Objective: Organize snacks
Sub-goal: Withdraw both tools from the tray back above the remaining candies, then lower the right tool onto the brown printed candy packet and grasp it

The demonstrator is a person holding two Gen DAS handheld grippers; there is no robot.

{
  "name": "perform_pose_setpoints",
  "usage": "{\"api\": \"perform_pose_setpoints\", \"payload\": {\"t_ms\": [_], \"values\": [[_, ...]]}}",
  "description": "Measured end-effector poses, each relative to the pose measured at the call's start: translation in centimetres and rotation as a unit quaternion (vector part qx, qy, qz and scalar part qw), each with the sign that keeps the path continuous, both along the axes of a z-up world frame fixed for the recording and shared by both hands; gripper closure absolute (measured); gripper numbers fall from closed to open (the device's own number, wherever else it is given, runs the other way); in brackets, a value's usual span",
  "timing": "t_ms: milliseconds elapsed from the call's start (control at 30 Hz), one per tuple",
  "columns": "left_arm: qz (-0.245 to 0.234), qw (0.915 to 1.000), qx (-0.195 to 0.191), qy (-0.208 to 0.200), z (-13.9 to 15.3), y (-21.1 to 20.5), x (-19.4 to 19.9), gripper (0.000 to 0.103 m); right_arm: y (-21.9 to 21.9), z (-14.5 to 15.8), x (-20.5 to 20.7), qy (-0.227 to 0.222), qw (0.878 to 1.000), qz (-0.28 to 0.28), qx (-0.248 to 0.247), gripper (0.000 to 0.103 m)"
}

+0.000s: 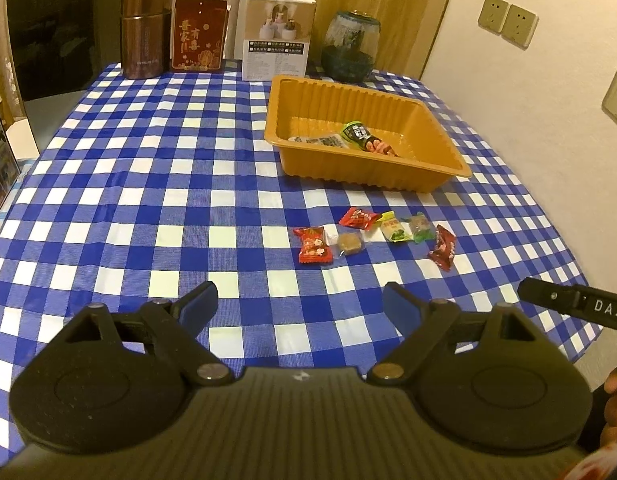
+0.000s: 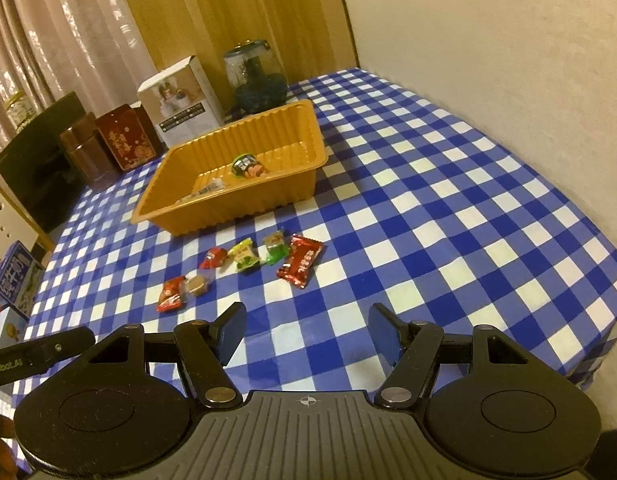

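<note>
Between tray (image 1: 448, 168) and near table edge (image 1: 564, 344): bare checks, both claws (image 1: 300, 300) (image 2: 306, 330) apart, empty.

Left gripper (image 1: 300, 300), right gripper (image 2: 306, 332): black linkage arms, blue pads (image 2: 232, 334), brass pivot screws, ribbed grey housing behind, round black side discs.

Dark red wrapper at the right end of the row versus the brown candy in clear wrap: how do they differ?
The dark red wrapper is opaque, long and printed; the brown candy is small, roundish, seen through clear wrap. The wrapper ends the row alone; the candy touches a red packet. Both lie on the tablecloth, outside the tray.
</note>
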State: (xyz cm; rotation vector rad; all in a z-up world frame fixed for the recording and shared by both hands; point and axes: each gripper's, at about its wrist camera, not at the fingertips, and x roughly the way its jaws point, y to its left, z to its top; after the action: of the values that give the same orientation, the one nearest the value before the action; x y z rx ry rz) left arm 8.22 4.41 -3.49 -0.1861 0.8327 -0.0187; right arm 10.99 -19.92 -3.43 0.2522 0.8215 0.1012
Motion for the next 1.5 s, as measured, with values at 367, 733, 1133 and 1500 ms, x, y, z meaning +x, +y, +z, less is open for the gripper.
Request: {"api": "perform_pose_setpoints", "payload": {"t_ms": [367,733,1133,1500], "values": [[0.006,0.9999,0.008,0.002,-2.3,-0.1,3.2,0.015,0.6,-2.8,4.1,-0.009,1.0,0.0,0.001,0.036],[0.01,0.9999,-0.002,-0.013,-3.9,0.1,5.9,0.015,1.8,-6.2,8.1,-0.005,1.0,0.002,-0.002,0.05],[0.011,0.9997,-0.019,-0.011,-5.1,0.3,7.4,0.015,3.3,-8.0,10.3,-0.006,1.0,0.011,-0.021,0.062],[-0.003,0.9999,-0.016,-0.001,-5.8,-0.4,7.6,0.022,4.0,-8.0,10.0,-0.015,0.997,0.036,-0.063,0.078]]}}
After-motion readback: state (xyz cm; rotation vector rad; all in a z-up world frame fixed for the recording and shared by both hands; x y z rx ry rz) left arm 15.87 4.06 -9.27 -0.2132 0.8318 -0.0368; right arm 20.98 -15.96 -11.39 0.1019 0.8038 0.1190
